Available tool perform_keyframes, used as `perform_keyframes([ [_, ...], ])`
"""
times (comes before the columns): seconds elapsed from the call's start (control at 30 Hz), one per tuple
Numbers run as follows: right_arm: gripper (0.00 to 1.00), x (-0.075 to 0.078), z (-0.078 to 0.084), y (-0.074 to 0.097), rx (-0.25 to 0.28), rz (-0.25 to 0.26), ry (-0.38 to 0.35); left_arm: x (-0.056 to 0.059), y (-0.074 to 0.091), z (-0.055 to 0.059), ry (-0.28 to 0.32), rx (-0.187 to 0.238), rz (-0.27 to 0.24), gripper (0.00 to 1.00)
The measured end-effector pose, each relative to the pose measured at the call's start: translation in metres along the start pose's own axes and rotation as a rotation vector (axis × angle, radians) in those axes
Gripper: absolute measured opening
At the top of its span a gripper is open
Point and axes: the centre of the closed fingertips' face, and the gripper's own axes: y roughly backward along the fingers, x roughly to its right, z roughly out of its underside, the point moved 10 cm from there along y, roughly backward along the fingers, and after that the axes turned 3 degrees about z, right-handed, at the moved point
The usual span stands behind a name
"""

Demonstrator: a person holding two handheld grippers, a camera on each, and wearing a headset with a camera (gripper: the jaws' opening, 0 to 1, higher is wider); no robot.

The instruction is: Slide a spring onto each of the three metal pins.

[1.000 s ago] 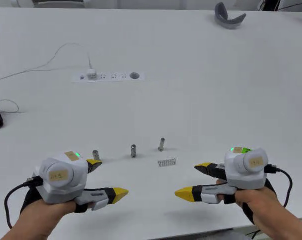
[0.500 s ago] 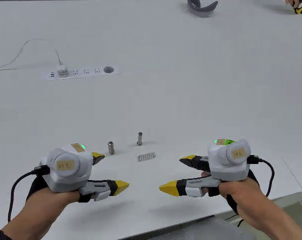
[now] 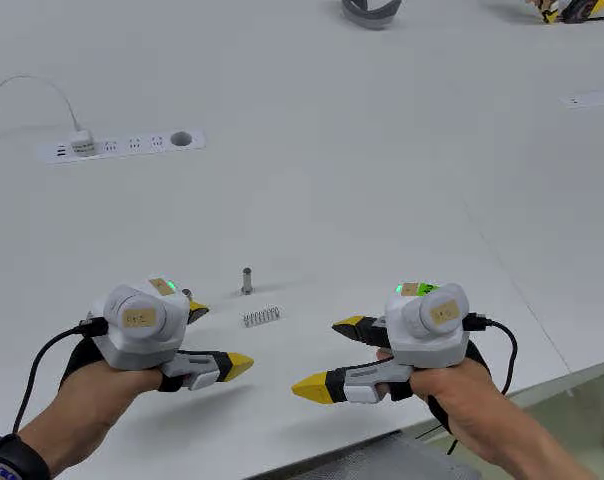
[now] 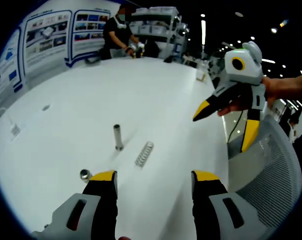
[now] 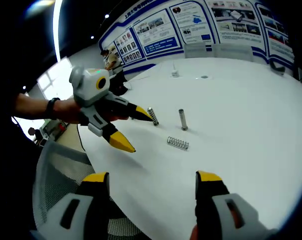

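A bare metal pin (image 3: 247,280) stands on the white table, also seen as the pin (image 4: 117,137) and the pin (image 5: 182,120). Just in front of it lies a loose spring (image 3: 262,316), the same spring (image 4: 144,154) (image 5: 177,143). A pin wearing a spring (image 5: 152,116) stands to its left, half hidden behind my left gripper (image 3: 218,335) in the head view. My left gripper (image 4: 154,177) is open and empty, close to the pins. My right gripper (image 3: 327,355) (image 5: 152,177) is open and empty, right of the spring.
A power strip (image 3: 122,145) with a cable lies far left at the back. A grey curved object (image 3: 372,10) rests at the far edge. The table's front edge runs just below my hands, with a mesh chair (image 4: 271,190) behind it.
The camera has swung right, shifting everything left in view. My left gripper has moved right toward the pins and now covers the leftmost one. Both grippers stay open.
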Motion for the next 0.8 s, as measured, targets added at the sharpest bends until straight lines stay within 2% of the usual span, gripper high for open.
perform_keyframes([
  [0.3, 0.71, 0.002, -0.005, -0.001, 0.006, -0.006, 0.002, -0.003, -0.031, -0.005, 0.011, -0.013, 0.022, 0.57],
  [0.5, 0.71, 0.006, 0.0, 0.003, 0.001, -0.002, -0.01, -0.006, -0.043, -0.006, 0.018, -0.021, 0.028, 0.52],
  [0.63, 0.71, 0.007, 0.004, 0.005, -0.002, 0.004, -0.019, -0.01, -0.052, -0.002, 0.023, -0.036, 0.028, 0.49],
  [0.8, 0.7, 0.009, 0.007, 0.005, -0.005, 0.006, -0.03, -0.013, -0.057, 0.0, 0.017, -0.044, 0.017, 0.43],
])
